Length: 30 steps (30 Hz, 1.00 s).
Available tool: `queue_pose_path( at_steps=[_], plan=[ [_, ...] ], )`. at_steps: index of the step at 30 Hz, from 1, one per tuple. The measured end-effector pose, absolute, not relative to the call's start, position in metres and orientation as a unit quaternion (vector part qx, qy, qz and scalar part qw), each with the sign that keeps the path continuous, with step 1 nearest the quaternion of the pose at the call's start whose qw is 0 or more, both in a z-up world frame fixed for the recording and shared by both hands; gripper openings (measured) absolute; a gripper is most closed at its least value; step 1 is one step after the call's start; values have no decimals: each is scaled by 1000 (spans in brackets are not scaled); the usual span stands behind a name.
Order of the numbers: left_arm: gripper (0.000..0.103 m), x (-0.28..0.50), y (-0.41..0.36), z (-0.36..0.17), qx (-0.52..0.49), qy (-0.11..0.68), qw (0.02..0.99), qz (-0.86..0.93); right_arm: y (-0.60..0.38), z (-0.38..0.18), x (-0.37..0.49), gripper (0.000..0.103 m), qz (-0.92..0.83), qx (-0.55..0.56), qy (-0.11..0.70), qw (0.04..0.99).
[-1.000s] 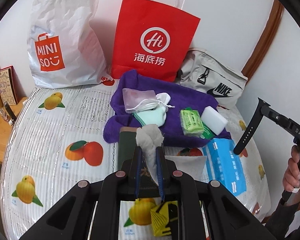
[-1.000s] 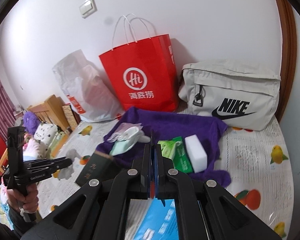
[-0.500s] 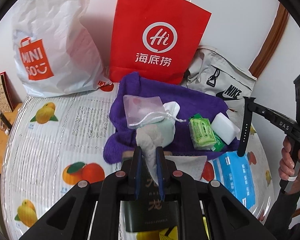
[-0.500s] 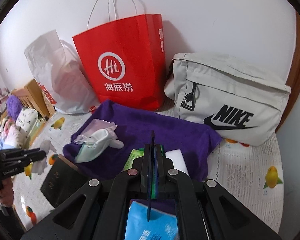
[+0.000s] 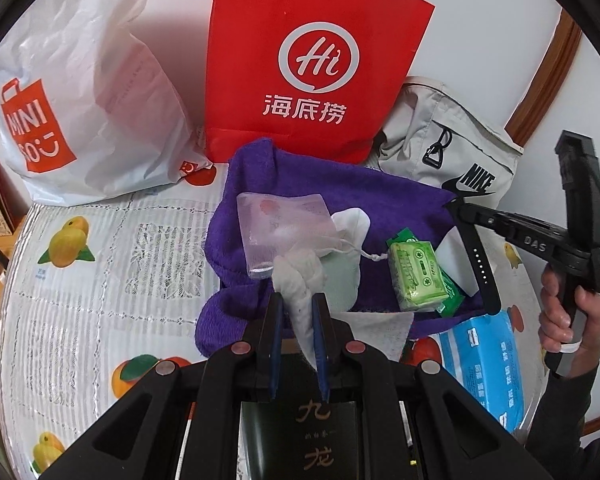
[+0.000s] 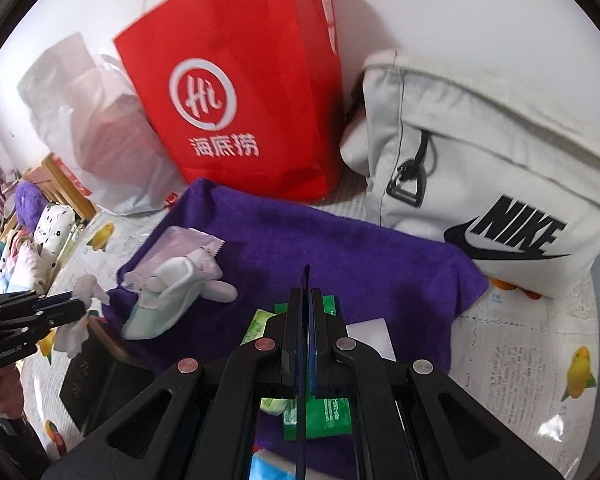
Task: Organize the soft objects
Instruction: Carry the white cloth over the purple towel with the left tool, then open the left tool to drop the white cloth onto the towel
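Both tools are closed: our left gripper [image 5: 296, 304] is clenched on a crumpled white tissue wad [image 5: 300, 280], and our right gripper [image 6: 307, 300] pinches a thin dark blade-like strip [image 6: 306, 280] that stands up between its fingers; what that strip is we cannot tell. Ahead of the left gripper lies a rumpled purple towel [image 5: 340, 188], and the wad hangs over its near edge, just in front of a translucent drawstring pouch [image 5: 280, 228] and a pale mint cloth bundle [image 5: 340, 280]. To the right of these sits a light green printed tissue pack [image 5: 416, 276], its small print unreadable. Beyond the towel stands a red paper bag [image 5: 312, 60] printed "Hi" and "海底捞"; to its left slumps a white plastic bag [image 5: 80, 100] with an orange "MINISO" mark, and to its right leans a grey fabric bag [image 6: 480, 160] reading "NIKE". Under the left gripper lies a dark box [image 5: 300, 440] with gold characters "九龙". A blue tissue packet [image 5: 484, 364] lies to the right, writing too small to read. In the left view our right hand [image 5: 568, 316] grips its handle upright, "DAS" readable on the body. All rests on a fruit-printed cover [image 5: 100, 280].
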<state>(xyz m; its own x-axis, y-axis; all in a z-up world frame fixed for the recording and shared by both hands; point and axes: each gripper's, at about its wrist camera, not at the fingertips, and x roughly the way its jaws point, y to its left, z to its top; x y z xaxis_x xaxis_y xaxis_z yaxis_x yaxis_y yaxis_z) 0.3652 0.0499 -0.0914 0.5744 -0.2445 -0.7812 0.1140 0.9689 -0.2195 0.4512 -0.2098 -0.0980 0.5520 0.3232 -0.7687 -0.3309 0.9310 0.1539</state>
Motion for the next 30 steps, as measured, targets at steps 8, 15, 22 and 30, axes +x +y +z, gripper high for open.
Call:
queue_pose_path(
  at_steps=[8,15,22,30],
  plan=[
    [14,382,43,-95,-70,455,881,-108,-203,-120,470,3,182,-15,455,871],
    [14,398,29,-95,-75,462,874,-134,-203,-123,464,7,184,-24,461,868],
    [15,424,-6,-105,-54,479,862,-157,-221,-99,427,35,182,-20,427,886],
    [15,447,-31,-133,-48,512,844,-154,-254,-87,380,35,151,12,399,904]
  ],
)
